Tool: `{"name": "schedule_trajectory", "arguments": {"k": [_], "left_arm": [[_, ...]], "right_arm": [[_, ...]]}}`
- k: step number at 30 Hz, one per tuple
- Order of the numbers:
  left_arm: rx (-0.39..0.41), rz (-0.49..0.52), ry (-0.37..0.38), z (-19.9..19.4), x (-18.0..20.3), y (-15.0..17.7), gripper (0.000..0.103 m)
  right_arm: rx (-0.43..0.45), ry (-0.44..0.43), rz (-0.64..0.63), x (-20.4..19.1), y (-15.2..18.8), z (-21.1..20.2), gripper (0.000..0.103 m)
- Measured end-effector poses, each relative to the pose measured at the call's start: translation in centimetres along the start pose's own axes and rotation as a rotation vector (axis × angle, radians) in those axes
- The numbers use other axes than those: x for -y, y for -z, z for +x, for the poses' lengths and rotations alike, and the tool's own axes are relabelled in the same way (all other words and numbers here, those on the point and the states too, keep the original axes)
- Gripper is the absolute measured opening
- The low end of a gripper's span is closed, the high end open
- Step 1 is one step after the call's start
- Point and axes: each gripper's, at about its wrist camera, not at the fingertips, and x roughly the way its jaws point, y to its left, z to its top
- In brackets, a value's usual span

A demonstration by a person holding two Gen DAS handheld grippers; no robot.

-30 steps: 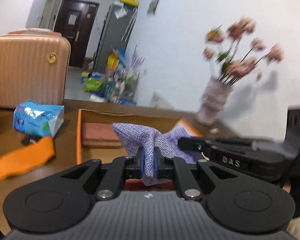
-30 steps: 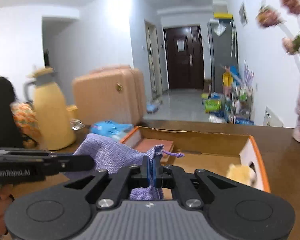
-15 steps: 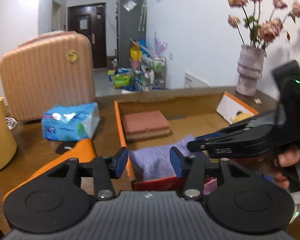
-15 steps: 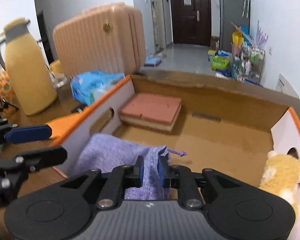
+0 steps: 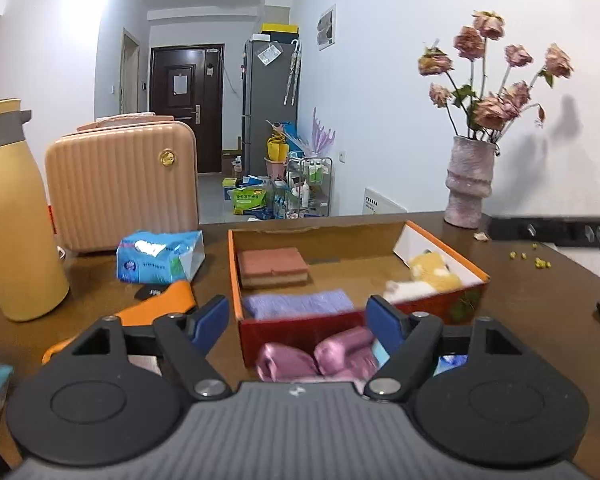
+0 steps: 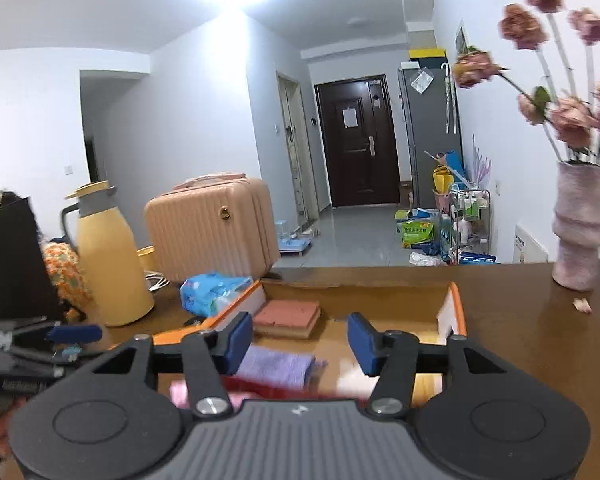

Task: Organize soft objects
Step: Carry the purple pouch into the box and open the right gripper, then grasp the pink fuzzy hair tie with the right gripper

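We see the purple cloth lying in the box at twelve o'clock, beyond both pairs of jaws. The left gripper and right gripper are both spreading, nothing between them.

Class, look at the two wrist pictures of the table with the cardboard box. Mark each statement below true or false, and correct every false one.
1. The purple cloth lies inside the box. True.
2. The left gripper is clamped on the cloth. False: its fingers stand apart, opening, holding nothing.
3. A plush toy lies in the box. True.
4. The tissue pack sits in the box. False: it lies on the table beside it.
5. The vase is empty. False: it holds flowers.
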Motion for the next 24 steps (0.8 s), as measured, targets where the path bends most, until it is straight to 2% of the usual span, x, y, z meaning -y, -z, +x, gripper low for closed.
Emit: {"name": "schedule_trajectory", "arguments": {"k": [6, 11, 14, 19, 24], "left_arm": [[-0.010, -0.046, -0.009, -3.9, 2.9, 5.0, 0.084], [-0.097, -0.074, -0.029, -5.3, 3.0, 8.4, 0.087], [-0.139, -0.078, -0.060, -5.6, 2.4, 9.2, 0.087], [-0.148, -0.087, -0.080, -6.3, 1.0, 9.7, 0.087], [-0.153, -0.133, -0.083, -5.4, -0.4, 9.7, 0.087]], "right_arm": [[-0.030, 0.047, -0.046, -0.9, 7.7, -5.0, 0.053], [-0.056, 0.029, -0.002, -2.4, 12.3, -7.6, 0.054], [-0.052, -0.007, 0.041, -3.0, 13.9, -8.2, 0.053], [-0.049, -0.006, 0.032, -4.0, 14.5, -8.5, 0.053], [-0.060, -0.043, 0.034, -5.0, 14.5, -8.0, 0.053]]}}
